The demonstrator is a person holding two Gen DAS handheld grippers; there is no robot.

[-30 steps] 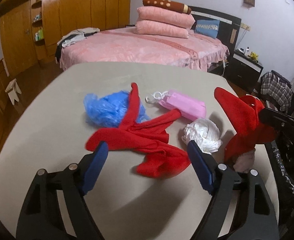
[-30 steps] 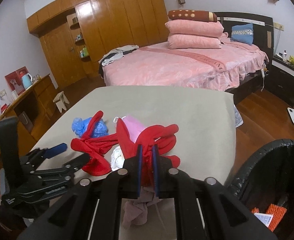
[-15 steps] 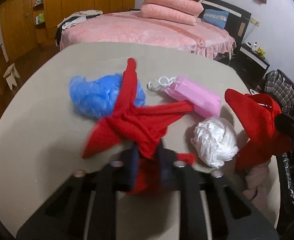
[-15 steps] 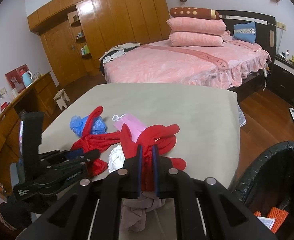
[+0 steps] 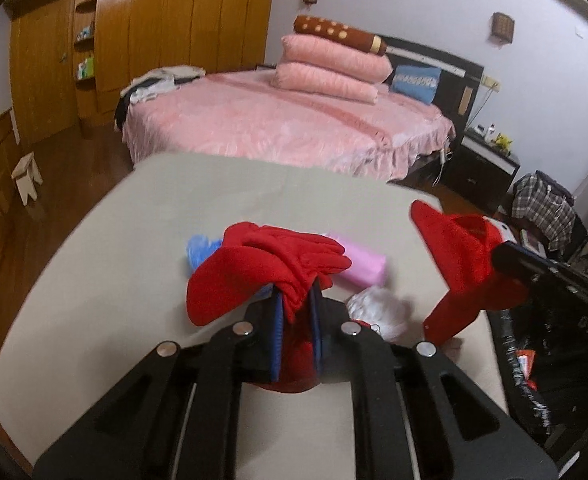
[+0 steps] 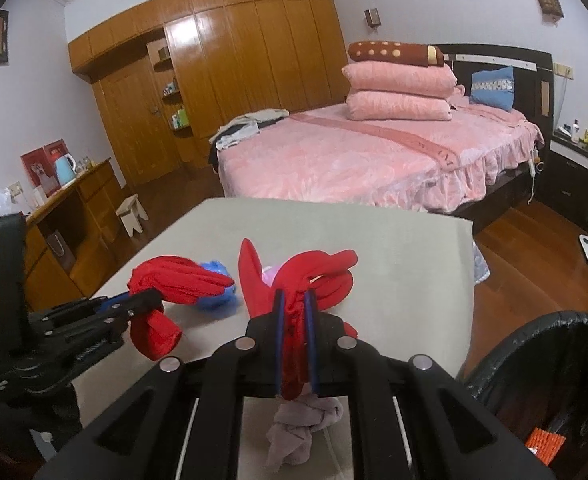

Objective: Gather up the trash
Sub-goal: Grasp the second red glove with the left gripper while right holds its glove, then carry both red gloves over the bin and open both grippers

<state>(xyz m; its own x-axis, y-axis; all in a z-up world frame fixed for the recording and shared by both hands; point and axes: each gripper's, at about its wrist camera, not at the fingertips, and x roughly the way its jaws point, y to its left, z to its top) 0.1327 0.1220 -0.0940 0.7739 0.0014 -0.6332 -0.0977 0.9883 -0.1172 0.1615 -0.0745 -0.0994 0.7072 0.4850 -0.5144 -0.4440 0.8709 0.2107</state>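
Observation:
My left gripper [image 5: 296, 296] is shut on a red cloth [image 5: 270, 268] and holds it just above the grey table [image 5: 134, 280]; the same left gripper [image 6: 154, 299] shows in the right wrist view. My right gripper [image 6: 294, 298] is shut on a second red cloth [image 6: 318, 268], with a greyish-pink rag [image 6: 298, 428] dangling below its jaws. On the table lie a blue plastic bag [image 5: 200, 250], a pink packet [image 5: 360, 266] and a crumpled white plastic wad [image 5: 378, 308], all partly hidden behind the lifted cloth.
A black-lined trash bin [image 6: 554, 360] stands off the table's right edge with some litter inside. Beyond the table are a pink bed [image 6: 374, 156], a wooden wardrobe [image 6: 234, 60], a low stool [image 6: 132, 212] and a dresser [image 6: 74, 216] on the left.
The left gripper's jaws closed on the red cloth lying on the table and lifted it up. The right gripper rose slightly with its own red cloth.

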